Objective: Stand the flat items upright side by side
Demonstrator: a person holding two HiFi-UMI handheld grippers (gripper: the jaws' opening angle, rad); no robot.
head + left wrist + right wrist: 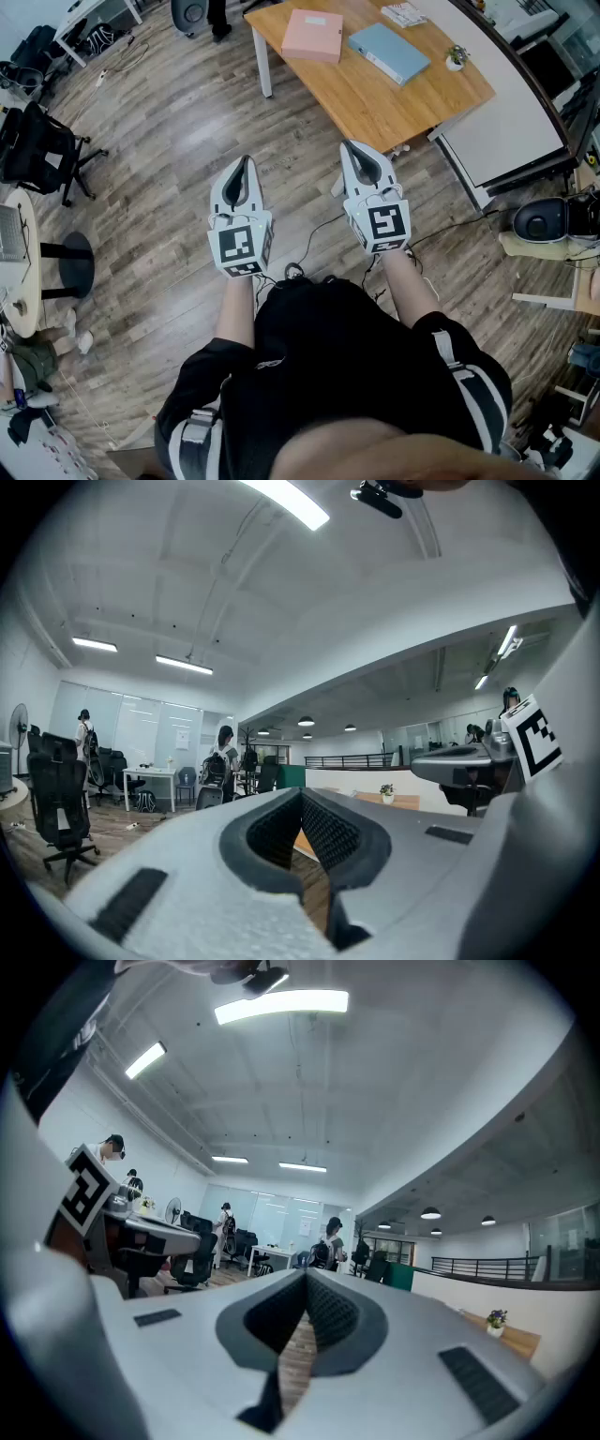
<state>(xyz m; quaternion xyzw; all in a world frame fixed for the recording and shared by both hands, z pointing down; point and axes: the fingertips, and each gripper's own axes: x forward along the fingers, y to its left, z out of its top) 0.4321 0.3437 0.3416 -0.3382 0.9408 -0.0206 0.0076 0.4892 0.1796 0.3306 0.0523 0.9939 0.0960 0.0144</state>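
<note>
Clenched shut and empty: left gripper (245,169), its dark ribbed pads (330,834) pressed tip to tip. Same for right gripper (356,155): pads (330,1314) squeezed into one seam, grasping nothing. Both level, pale grey moulded plastic shells tapering to a point, a black-and-white marker cube (239,246) at the back of each.

From the head view only: the two grippers side by side over grey-brown plank floor (187,131), well apart from the task's things. At 12 to 1 o'clock of the grippers, a light wooden table (375,103) on white legs. Lying flat on it: pink box (313,36), square and matt, at 12 o'clock of the right gripper; blue folder (388,52), thin and rectangular, just beside it at 1 o'clock; a small booklet (404,14) at the far edge. Near the table's right end, a tiny potted plant (457,58). At 9 o'clock, a black office chair (42,150).

From the gripper views only: white ceiling with strip lights (281,1004), glass-walled office at the back, a person with a backpack (223,754), a dark railing (525,1265). No flat items there; just the plant and a strip of tabletop at 2 o'clock in the left gripper view, and a sliver of floor under each seam.
</note>
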